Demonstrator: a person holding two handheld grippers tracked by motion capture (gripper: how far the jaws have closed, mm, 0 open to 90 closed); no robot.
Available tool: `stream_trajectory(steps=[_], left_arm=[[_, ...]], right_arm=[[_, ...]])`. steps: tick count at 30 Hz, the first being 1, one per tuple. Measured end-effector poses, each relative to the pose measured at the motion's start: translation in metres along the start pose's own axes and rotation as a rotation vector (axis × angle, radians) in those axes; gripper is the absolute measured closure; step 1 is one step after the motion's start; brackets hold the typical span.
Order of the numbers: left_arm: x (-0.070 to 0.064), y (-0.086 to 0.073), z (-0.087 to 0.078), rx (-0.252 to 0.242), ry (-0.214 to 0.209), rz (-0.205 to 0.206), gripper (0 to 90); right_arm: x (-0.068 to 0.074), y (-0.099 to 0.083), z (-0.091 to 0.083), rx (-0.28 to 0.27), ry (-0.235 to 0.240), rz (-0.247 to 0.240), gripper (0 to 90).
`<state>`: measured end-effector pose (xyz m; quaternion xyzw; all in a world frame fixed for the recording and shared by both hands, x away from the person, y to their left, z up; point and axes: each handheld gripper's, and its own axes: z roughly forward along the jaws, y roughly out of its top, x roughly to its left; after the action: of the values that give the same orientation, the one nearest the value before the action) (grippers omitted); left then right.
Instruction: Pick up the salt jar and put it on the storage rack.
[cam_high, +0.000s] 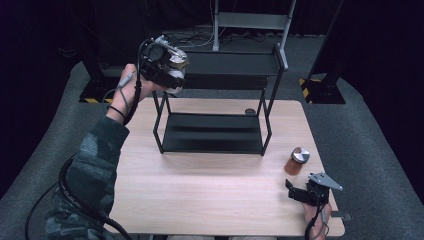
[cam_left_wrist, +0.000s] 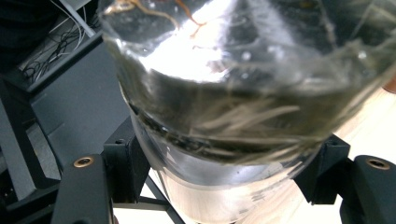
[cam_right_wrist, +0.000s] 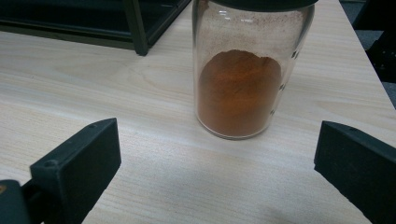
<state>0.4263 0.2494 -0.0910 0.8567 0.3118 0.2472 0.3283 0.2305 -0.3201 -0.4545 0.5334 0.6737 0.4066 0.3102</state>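
My left gripper (cam_high: 172, 67) is raised at the top left corner of the black two-tier rack (cam_high: 215, 112), shut on a clear glass jar (cam_high: 176, 59). In the left gripper view that glass jar (cam_left_wrist: 233, 93) sits tilted between the black jaws, with pale strands inside. A second jar (cam_high: 297, 160), holding orange-red powder under a metal lid, stands upright on the table at the right. My right gripper (cam_high: 296, 191) rests low near the front right edge, open. In the right gripper view the powder jar (cam_right_wrist: 243, 79) stands just beyond the spread jaws, untouched.
The wooden table (cam_high: 210, 195) has its front and middle bare. The rack has a lower shelf (cam_high: 212, 132) and an upper shelf (cam_high: 230, 65). A small dark round thing (cam_high: 250, 111) lies behind the rack. Grey carpet and black stands surround the table.
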Motion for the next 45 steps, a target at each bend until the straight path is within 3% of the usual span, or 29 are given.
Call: stream_trajectory(steps=[23, 36, 45], left_arm=[[0.0, 0.024, -0.002, -0.013, 0.009, 0.009, 30.5], [0.001, 0.03, 0.006, -0.025, 0.022, -0.018, 30.5], [0.0, 0.028, 0.014, -0.062, 0.055, -0.071, 30.5]], right_arm=[[0.0, 0.0, 0.0, -0.002, 0.0, 0.002, 0.0], [0.0, 0.0, 0.0, -0.001, 0.001, 0.002, 0.0], [-0.001, 0.0, 0.0, 0.001, 0.002, 0.002, 0.0]])
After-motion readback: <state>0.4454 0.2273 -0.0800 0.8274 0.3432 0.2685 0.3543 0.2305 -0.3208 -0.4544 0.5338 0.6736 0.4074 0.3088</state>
